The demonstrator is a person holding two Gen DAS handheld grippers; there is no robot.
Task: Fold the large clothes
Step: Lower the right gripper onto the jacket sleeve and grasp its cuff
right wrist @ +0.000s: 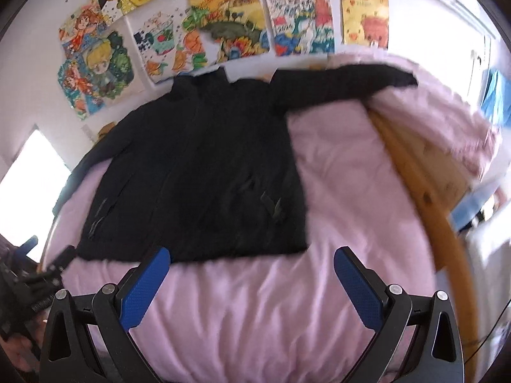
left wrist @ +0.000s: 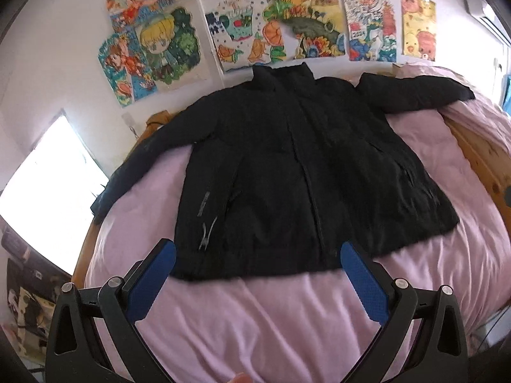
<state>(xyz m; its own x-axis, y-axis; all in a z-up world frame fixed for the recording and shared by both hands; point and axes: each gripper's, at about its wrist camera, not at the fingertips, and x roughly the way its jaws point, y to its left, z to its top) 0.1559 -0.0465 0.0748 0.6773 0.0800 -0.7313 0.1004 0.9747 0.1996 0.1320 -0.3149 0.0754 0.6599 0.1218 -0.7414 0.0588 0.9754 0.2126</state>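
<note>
A large black jacket [left wrist: 287,172] lies flat and face up on a pink bed sheet [left wrist: 255,319], collar toward the wall, both sleeves spread out to the sides. My left gripper [left wrist: 257,255] hovers open above its hem, blue pads wide apart, nothing between them. In the right wrist view the same jacket [right wrist: 204,172] lies to the left of centre, its right sleeve [right wrist: 345,86] stretched toward a pink quilt. My right gripper [right wrist: 250,257] is open over the bare sheet [right wrist: 262,312] just short of the hem's right corner. The left gripper [right wrist: 48,274] shows at that view's left edge.
A wooden bed rail [right wrist: 440,223] curves along the right side, with a bunched pink quilt [right wrist: 447,127] beyond it. Colourful drawings [left wrist: 287,25] cover the wall behind the bed. A bright window [left wrist: 48,175] is at the left. Bare pink sheet lies between the hem and me.
</note>
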